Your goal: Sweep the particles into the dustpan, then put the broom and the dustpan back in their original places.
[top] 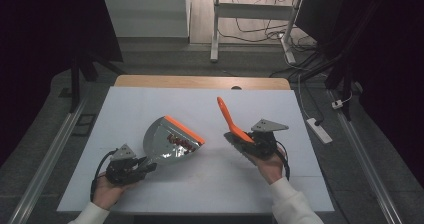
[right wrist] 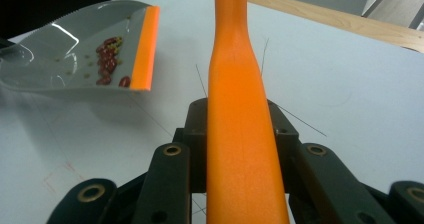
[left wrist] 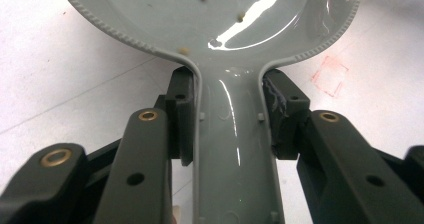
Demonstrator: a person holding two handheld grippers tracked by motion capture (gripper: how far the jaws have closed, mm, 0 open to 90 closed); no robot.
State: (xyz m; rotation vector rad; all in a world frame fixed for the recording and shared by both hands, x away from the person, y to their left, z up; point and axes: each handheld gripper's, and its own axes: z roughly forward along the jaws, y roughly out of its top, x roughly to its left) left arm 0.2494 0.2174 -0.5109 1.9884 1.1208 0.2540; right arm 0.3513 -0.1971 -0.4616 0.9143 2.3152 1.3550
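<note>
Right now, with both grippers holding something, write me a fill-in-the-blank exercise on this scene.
1. The left gripper is shut on the grey dustpan's ____.
2. The dustpan's front lip is coloured ____.
3. The small red beans lie inside the ____.
4. The right gripper clamps an orange ____ handle.

Missing words: handle; orange; dustpan; brush

Dustpan front cut off by top edge in left gripper view; handle end runs off the bottom. Specks in the pan too small to ID there. In high view the red bits blur into one patch, can't count. Brush: handle cut top & bottom in right gripper view, head hidden. In high view brush lower end hidden behind right gripper. Forearms cut by bottom edge.
</note>
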